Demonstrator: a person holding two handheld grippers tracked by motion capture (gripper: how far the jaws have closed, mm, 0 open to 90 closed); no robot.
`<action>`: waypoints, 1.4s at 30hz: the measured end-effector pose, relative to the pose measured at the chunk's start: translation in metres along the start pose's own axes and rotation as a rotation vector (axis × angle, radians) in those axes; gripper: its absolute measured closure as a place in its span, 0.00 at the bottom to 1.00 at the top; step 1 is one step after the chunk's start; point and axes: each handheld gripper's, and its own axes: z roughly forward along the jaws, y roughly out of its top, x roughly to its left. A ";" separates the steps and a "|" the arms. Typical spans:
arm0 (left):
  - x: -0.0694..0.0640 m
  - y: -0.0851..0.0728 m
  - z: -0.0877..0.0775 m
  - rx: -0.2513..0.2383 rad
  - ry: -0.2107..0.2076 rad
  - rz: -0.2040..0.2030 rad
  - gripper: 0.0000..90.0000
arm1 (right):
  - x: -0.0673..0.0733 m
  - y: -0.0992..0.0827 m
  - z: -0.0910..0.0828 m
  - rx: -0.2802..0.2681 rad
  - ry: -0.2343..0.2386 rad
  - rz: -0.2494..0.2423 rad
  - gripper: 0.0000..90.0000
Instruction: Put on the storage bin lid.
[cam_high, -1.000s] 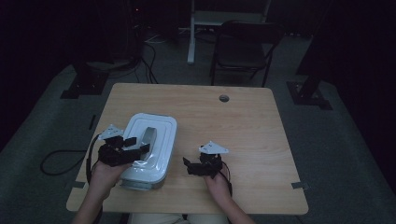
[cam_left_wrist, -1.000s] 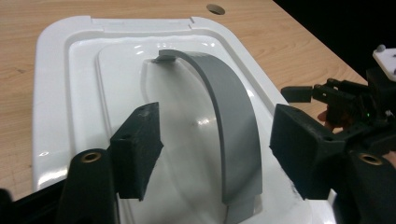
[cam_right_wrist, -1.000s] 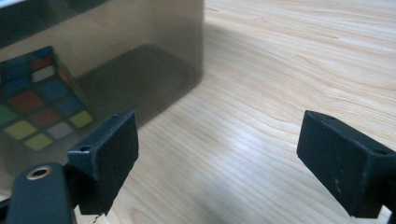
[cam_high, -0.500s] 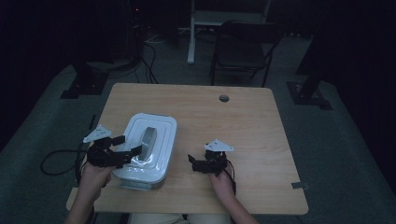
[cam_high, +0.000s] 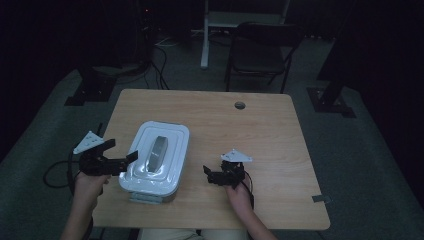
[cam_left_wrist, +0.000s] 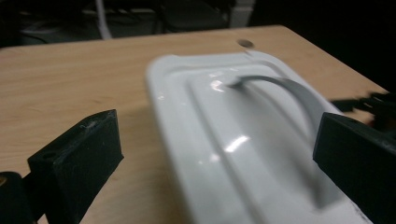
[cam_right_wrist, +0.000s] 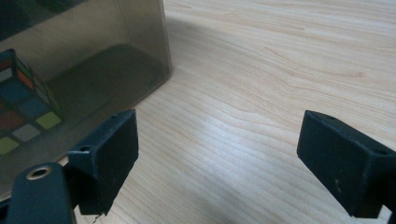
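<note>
Box (cam_high: 156, 162): white lid on, near table (cam_high: 260, 130) left edge
Left gripper (cam_high: 120, 154): jaws just spread wide, beside lid, holding nothing
Right gripper (cam_high: 214, 176): jaws spread, empty

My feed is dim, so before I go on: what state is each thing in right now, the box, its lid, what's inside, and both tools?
Box: upright on the table, translucent walls.
Lid: on the box, handle up, nothing gripping it.
Colour cube: inside the box, seen through the wall.
Left tool: jaws have just been opening, wide apart at the lid's left edge, nothing between them.
Right tool: open, empty, beside the box.
</note>
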 end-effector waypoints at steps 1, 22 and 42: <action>0.004 -0.002 0.001 -0.009 0.021 0.001 0.02 | 0.000 0.000 0.000 0.000 0.001 0.002 0.14; 0.075 -0.067 0.064 0.046 0.149 -0.105 0.02 | -0.006 -0.006 0.007 0.020 -0.010 0.016 0.14; 0.062 -0.079 0.097 0.150 0.119 -0.058 0.02 | 0.003 -0.002 0.030 0.056 -0.017 0.011 0.14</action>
